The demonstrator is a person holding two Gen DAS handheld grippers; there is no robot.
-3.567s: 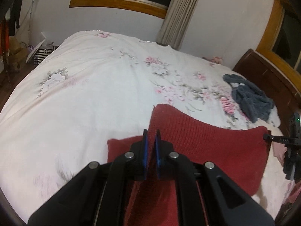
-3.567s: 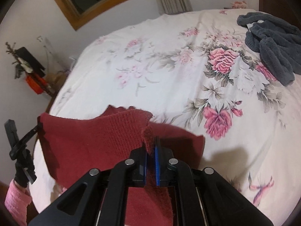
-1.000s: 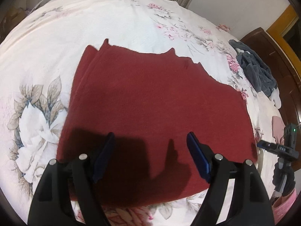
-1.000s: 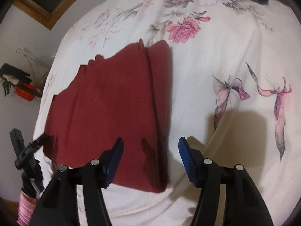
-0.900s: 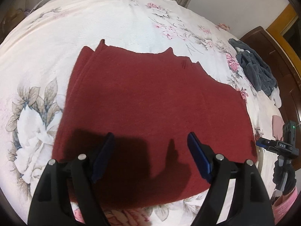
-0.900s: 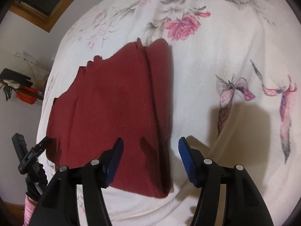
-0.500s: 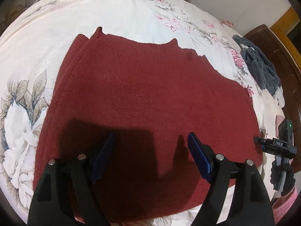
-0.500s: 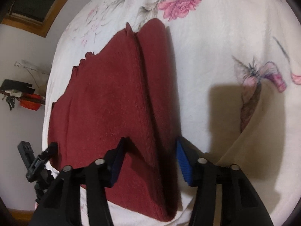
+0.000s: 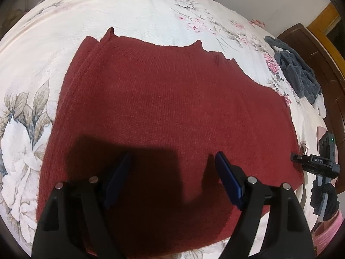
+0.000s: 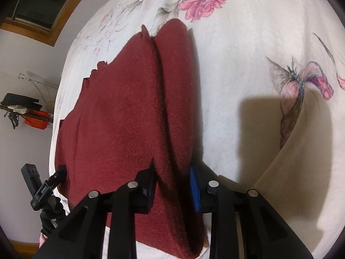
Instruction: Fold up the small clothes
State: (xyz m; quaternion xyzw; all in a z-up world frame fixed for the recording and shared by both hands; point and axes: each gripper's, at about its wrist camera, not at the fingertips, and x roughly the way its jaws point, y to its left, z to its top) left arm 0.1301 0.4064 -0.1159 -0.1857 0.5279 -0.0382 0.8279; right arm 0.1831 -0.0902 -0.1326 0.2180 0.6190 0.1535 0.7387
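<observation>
A dark red knit garment (image 9: 168, 99) lies folded flat on the floral bedspread (image 9: 129, 6). My left gripper (image 9: 172, 168) hovers open over the garment's near half, nothing between its blue pads (image 9: 228, 179). In the right wrist view the garment (image 10: 129, 108) shows its thick folded right edge running away from me. My right gripper (image 10: 171, 183) is shut on the near end of that edge, and the knit fills the gap between its fingers. The right gripper (image 9: 317, 161) also shows at the garment's right corner, and the left gripper (image 10: 41, 190) at the lower left.
A grey fleece garment (image 9: 297, 75) lies bunched at the far right of the bed beside a dark wooden headboard (image 9: 319, 49). A wood-framed window (image 10: 43, 0) and a rack with a red item (image 10: 36, 120) stand beyond the bed. White bedspread (image 10: 248, 75) stretches right of the garment.
Both grippers let go of the garment, which now lies flat. Both then dropped closer to it. The right gripper's jaws have narrowed onto the folded right edge; the left stays open.
</observation>
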